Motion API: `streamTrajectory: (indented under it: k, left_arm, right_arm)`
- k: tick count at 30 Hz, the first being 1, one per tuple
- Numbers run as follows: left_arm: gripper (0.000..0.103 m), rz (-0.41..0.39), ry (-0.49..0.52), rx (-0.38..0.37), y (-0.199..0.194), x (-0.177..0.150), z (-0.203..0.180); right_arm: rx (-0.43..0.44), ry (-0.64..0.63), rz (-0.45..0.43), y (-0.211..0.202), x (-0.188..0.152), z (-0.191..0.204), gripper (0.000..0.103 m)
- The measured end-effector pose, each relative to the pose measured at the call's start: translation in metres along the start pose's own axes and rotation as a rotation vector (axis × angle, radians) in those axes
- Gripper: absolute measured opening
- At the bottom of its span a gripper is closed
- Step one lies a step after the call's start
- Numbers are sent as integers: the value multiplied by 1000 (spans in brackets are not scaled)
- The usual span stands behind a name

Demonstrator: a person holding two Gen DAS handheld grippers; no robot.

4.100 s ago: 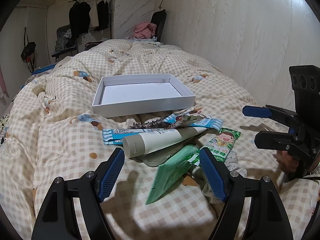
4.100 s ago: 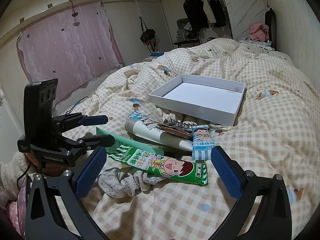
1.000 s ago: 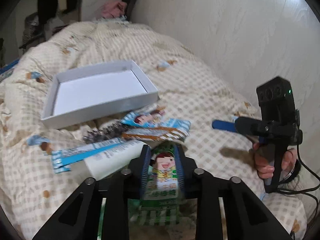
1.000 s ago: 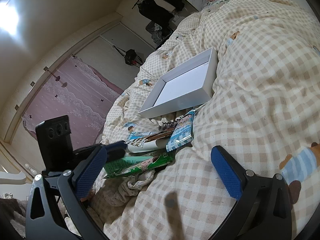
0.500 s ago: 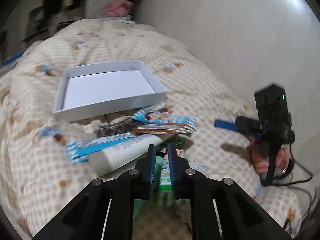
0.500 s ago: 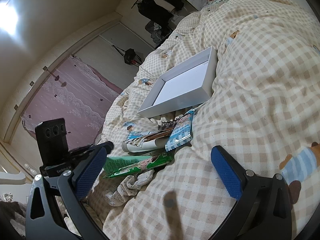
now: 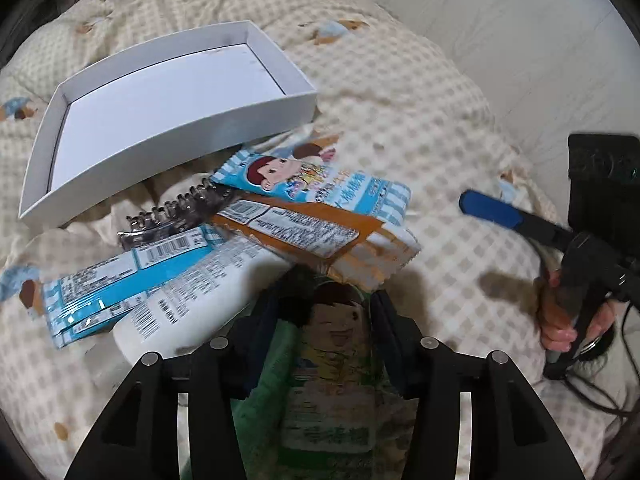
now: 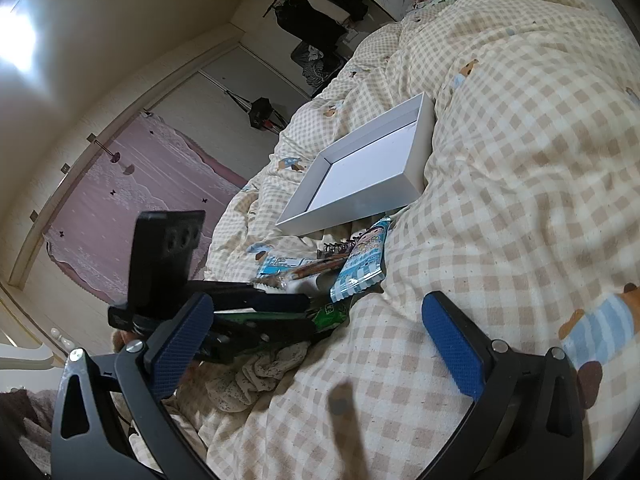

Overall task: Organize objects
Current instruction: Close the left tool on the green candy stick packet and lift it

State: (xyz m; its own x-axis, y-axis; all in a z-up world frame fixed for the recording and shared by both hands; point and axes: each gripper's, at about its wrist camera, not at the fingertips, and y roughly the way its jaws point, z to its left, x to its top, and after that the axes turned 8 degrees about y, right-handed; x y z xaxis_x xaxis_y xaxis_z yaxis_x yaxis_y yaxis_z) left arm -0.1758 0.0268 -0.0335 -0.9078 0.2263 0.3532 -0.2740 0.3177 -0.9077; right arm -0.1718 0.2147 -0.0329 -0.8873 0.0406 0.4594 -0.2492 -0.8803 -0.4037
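My left gripper (image 7: 326,320) is shut on a green snack packet (image 7: 336,364) with a cartoon child's face, held just above the pile. The pile holds a white tube (image 7: 200,304), a blue sachet strip (image 7: 120,280), an orange packet (image 7: 320,236), a blue cartoon packet (image 7: 316,184) and a black hair claw (image 7: 172,216). An empty white box (image 7: 160,128) lies behind them on the checked quilt. My right gripper (image 8: 316,356) is open and empty over the quilt, right of the pile; the box (image 8: 420,152) and green packet (image 8: 330,314) show there too.
A crumpled floral cloth (image 8: 256,376) lies under the left gripper. The right gripper (image 7: 492,210) shows at the right of the left wrist view, near the wall (image 7: 520,40). Clothes rack (image 8: 320,12) and pink curtain (image 8: 132,200) stand beyond the bed.
My left gripper came down to the pile, closed on the green packet and now moves forward with it. The right gripper has stayed open and nearly still.
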Motion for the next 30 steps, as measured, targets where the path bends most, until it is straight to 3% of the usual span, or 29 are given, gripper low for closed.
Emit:
streamTrajectory:
  k: [4,14,21,26,30]
  left_arm:
    - [72,-23,-5,-34,1,2,-2]
    - [82,-20,-28,22,3,-2,-13]
    - [64,-23,-2,41,-3,-8,-11]
    - [50,26,-88,-1,5,0,1]
    - [30,52,-119,2,16,4,6]
  right_arm:
    - [-1,0,0,0,0,0,103]
    - [0,0,0,0,0,0,103]
    - [0,0,1,0,0,0,103]
    - [0,1,1,0,0,0,103]
    - [0,1,1,0,0,0,103]
